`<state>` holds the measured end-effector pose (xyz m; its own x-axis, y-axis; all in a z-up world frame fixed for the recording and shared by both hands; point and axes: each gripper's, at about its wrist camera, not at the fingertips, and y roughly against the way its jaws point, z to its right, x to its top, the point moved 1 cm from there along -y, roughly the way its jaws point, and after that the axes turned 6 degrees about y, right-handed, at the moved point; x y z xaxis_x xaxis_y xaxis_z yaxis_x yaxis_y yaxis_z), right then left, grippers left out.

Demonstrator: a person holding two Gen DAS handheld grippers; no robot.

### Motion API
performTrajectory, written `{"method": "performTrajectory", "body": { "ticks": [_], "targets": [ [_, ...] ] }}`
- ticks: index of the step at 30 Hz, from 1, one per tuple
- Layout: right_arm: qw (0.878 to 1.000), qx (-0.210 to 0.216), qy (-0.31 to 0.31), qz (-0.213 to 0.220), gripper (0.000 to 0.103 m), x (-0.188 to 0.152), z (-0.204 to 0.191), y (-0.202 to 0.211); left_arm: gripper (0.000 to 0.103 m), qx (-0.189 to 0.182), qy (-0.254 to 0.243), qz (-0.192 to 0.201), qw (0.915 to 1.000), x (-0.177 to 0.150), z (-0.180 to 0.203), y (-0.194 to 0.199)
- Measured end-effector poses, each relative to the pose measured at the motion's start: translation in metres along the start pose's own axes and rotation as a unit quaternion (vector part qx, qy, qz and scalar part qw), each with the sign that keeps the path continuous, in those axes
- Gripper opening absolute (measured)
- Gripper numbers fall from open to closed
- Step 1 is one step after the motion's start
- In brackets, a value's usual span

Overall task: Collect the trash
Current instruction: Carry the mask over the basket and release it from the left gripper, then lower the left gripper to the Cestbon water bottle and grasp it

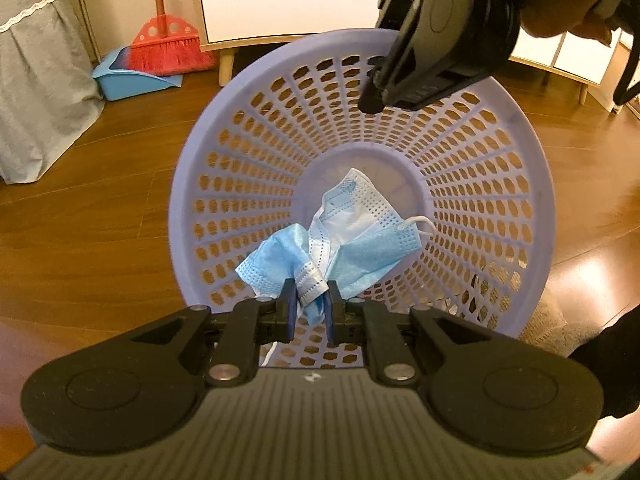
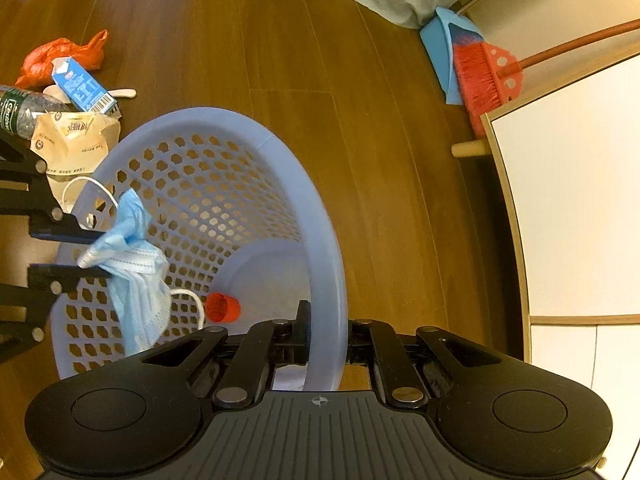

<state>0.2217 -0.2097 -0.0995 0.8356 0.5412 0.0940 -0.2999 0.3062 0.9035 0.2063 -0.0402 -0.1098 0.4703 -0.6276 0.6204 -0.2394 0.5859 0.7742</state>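
Here, in the left wrist view, my left gripper (image 1: 311,298) has its fingers clenched on a crumpled blue face mask (image 1: 344,236), which hangs just ahead of the fingertips, over the mouth of the lilac basket (image 1: 200,168). Beyond the fingers, at the far rim, my right gripper (image 1: 374,92) grips the basket edge. A red broom (image 1: 168,48) and a blue dustpan (image 1: 128,80) stand far to the left.

In the right wrist view, the basket rim (image 2: 336,280) passes between my right fingers, which are clamped on it. Left of them the mask (image 2: 136,280) dangles above the opening. A red cap (image 2: 222,308) lies inside the basket. Further left, a milk carton (image 2: 82,88), a paper bag (image 2: 76,140) and a red plastic bag (image 2: 60,54) lie on the floor (image 2: 280,60).
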Motion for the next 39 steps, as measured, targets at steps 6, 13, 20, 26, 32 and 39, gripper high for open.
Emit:
{"method": "performTrajectory", "body": {
  "ticks": [6, 13, 20, 26, 32, 39],
  "targets": [
    [1.0, -0.003, 0.007, -0.003, 0.005, 0.002, 0.001, -0.002, 0.029, 0.005, 0.005, 0.004, 1.0, 0.009, -0.002, -0.009],
    [1.0, -0.008, 0.029, -0.007, 0.004, 0.005, -0.003, -0.003, 0.031, 0.012, 0.002, 0.005, 0.9999, 0.015, -0.009, -0.004],
    [0.999, -0.003, 0.032, -0.009, 0.004, 0.008, -0.002, -0.005, 0.031, 0.022, -0.011, 0.0, 0.9997, 0.005, -0.014, 0.009],
    [1.0, 0.006, 0.028, -0.01, 0.004, 0.011, -0.001, -0.004, 0.032, 0.035, -0.024, -0.008, 0.9991, -0.007, -0.023, 0.023],
    [1.0, 0.01, 0.019, -0.012, 0.004, 0.015, 0.0, -0.005, 0.034, 0.046, -0.046, -0.027, 0.9975, -0.023, -0.045, 0.044],
    [1.0, 0.018, -0.009, -0.018, 0.004, 0.015, 0.007, -0.006, 0.039, 0.068, -0.044, -0.057, 0.9951, -0.051, -0.098, 0.074]
  ]
}}
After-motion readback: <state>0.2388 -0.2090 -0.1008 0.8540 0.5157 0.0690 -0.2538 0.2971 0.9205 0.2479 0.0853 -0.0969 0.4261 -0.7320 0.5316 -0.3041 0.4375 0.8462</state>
